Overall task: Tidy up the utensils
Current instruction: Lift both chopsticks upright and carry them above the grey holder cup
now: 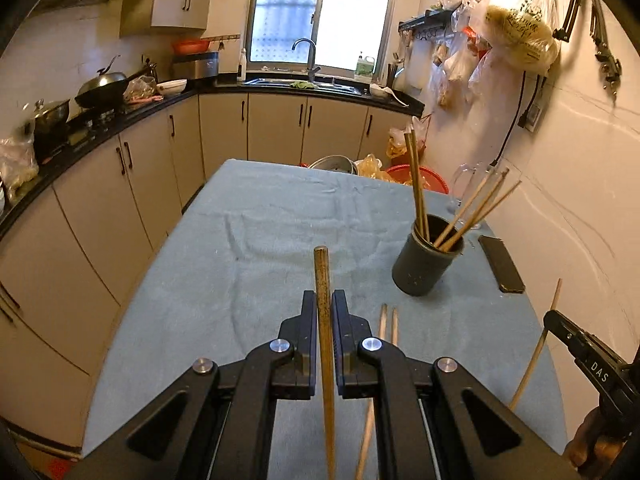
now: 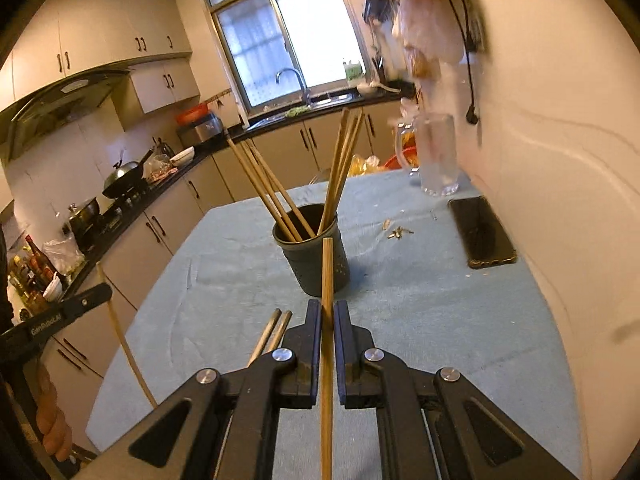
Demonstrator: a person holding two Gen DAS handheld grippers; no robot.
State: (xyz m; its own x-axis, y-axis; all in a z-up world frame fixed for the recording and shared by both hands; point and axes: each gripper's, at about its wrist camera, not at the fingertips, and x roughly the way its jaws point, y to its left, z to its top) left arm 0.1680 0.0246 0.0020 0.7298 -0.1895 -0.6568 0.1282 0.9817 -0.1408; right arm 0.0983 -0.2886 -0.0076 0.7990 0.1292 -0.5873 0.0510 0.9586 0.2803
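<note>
A dark grey utensil cup [image 1: 426, 258] [image 2: 316, 254] stands on the blue-cloth table [image 1: 248, 232] [image 2: 420, 280] with several wooden chopsticks leaning in it. My left gripper [image 1: 324, 296] is shut on a dark wooden chopstick [image 1: 323, 320], held above the cloth left of the cup. My right gripper [image 2: 327, 306] is shut on a lighter chopstick [image 2: 327, 300] whose tip points at the cup just ahead. Two loose chopsticks [image 1: 388, 324] [image 2: 274, 328] lie on the cloth between the grippers. The right gripper also shows at the right edge of the left wrist view [image 1: 554, 318].
A black phone [image 1: 501, 264] [image 2: 480, 230] lies by the right wall. A glass mug [image 2: 436, 156] stands behind it. Small keys [image 2: 398, 233] lie on the cloth. Kitchen counters, a stove with a wok [image 1: 102, 88] and a sink run along the left and back.
</note>
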